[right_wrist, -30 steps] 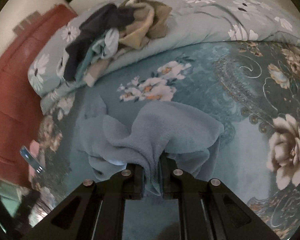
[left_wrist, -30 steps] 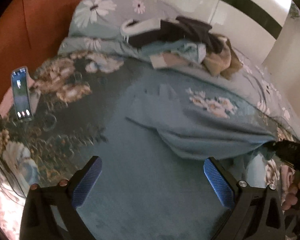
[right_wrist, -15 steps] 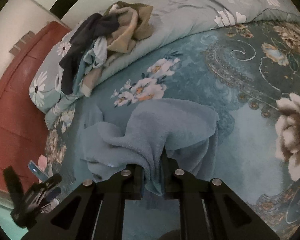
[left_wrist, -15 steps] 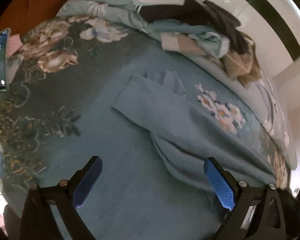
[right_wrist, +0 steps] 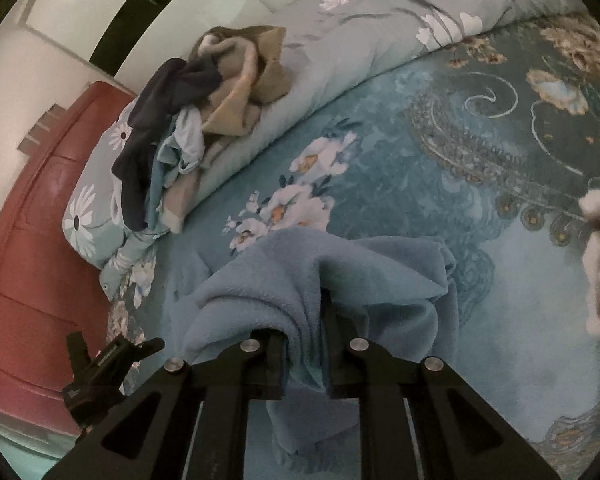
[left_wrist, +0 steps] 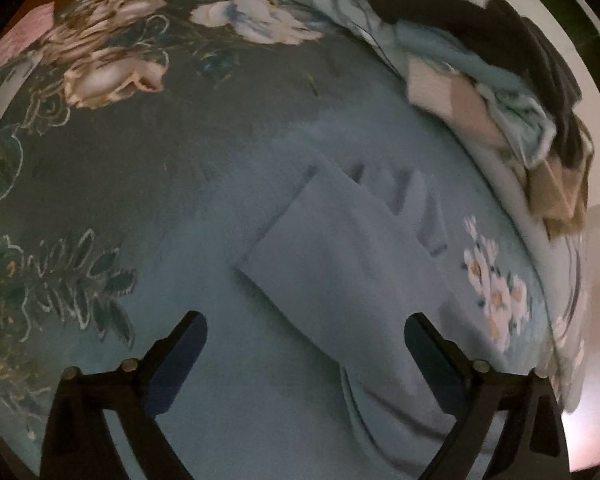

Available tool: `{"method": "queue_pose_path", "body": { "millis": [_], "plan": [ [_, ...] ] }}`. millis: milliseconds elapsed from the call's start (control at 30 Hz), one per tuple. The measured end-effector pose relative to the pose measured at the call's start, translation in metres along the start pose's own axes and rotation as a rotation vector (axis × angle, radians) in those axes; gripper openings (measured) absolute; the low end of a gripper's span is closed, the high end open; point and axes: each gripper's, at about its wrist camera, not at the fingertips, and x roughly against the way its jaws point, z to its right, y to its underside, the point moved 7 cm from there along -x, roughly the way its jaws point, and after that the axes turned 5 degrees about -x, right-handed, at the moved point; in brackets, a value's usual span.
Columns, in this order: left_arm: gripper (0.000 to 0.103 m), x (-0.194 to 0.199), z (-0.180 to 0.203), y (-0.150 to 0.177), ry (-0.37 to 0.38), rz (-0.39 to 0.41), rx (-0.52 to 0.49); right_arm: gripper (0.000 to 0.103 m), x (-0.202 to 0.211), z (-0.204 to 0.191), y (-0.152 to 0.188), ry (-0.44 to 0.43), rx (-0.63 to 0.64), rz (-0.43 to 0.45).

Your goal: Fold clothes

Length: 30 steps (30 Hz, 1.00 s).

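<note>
Your right claw (right_wrist: 306, 344) is clamped on a bunched fold of the blue fleece garment (right_wrist: 320, 276), lifting it off the bed (right_wrist: 500, 240). Your left claw (left_wrist: 306, 360) hovers above it, jaws wide apart.

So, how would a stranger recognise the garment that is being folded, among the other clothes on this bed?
Start at the bed with the floral teal cover. On its open middle, apart from the mixed pile of clothes on the quilt by the wall, lies the blue fleece garment. It alone is plain blue and pinched in the right gripper.
</note>
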Motion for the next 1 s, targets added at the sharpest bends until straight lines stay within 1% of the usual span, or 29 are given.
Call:
{"method": "queue_pose_path", "body": {
  "millis": [67, 133, 167, 200, 233, 267, 333, 400, 433, 500, 567, 633, 667, 733, 833, 867, 967, 1000],
  "plan": [
    [0.088, -0.007, -0.001, -0.001, 0.001, -0.017, 0.013, 0.014, -0.003, 0.000, 0.001, 0.007, 0.003, -0.010],
    [0.076, -0.013, 0.001, -0.001, 0.017, -0.035, 0.025, 0.014, -0.007, -0.001, 0.002, 0.021, 0.011, -0.017],
    [0.075, -0.016, 0.002, -0.001, 0.026, -0.040, 0.031, 0.014, -0.009, -0.002, 0.003, 0.027, 0.018, -0.021],
    [0.069, -0.016, 0.004, -0.001, 0.034, -0.037, 0.033, 0.014, -0.010, -0.002, 0.003, 0.032, 0.024, -0.025],
    [0.059, -0.016, 0.007, -0.001, 0.047, -0.035, 0.034, 0.014, -0.012, -0.002, 0.003, 0.034, 0.027, -0.029],
    [0.052, -0.016, 0.010, -0.001, 0.060, -0.038, 0.035, 0.014, -0.013, -0.001, 0.004, 0.037, 0.027, -0.033],
    [0.020, -0.014, 0.017, -0.001, 0.084, -0.040, 0.038, 0.014, -0.015, 0.000, 0.004, 0.041, 0.028, -0.041],
    [0.006, -0.006, 0.023, -0.005, 0.097, -0.016, 0.032, 0.014, -0.016, 0.000, 0.005, 0.047, 0.029, -0.044],
    [0.002, 0.001, 0.026, -0.008, 0.105, 0.010, 0.026, 0.014, -0.017, 0.000, 0.005, 0.049, 0.029, -0.047],
    [0.000, 0.019, 0.033, -0.016, 0.143, 0.071, 0.015, 0.016, -0.019, 0.000, 0.007, 0.048, 0.029, -0.062],
    [0.000, 0.043, 0.041, -0.026, 0.184, 0.129, -0.001, 0.022, -0.021, 0.000, 0.010, 0.047, 0.028, -0.083],
    [0.000, 0.066, 0.050, -0.039, 0.216, 0.176, -0.030, 0.023, -0.022, -0.001, 0.012, 0.047, 0.031, -0.094],
    [0.000, 0.076, 0.053, -0.044, 0.224, 0.191, -0.050, 0.023, -0.021, -0.002, 0.012, 0.048, 0.036, -0.091],
    [0.000, 0.091, 0.054, -0.049, 0.213, 0.218, -0.091, 0.023, -0.017, -0.004, 0.013, 0.046, 0.043, -0.077],
    [0.000, 0.097, 0.048, -0.043, 0.186, 0.219, -0.125, 0.023, -0.014, -0.005, 0.013, 0.044, 0.040, -0.067],
    [0.000, 0.094, 0.043, -0.037, 0.183, 0.197, -0.118, 0.023, -0.013, -0.005, 0.013, 0.044, 0.037, -0.064],
    [0.001, 0.065, 0.025, -0.021, 0.184, 0.074, -0.049, 0.023, -0.011, -0.005, 0.013, 0.038, 0.029, -0.064],
    [0.001, 0.056, 0.019, -0.015, 0.181, 0.054, -0.026, 0.023, -0.011, -0.005, 0.013, 0.036, 0.028, -0.064]
  ]
}}
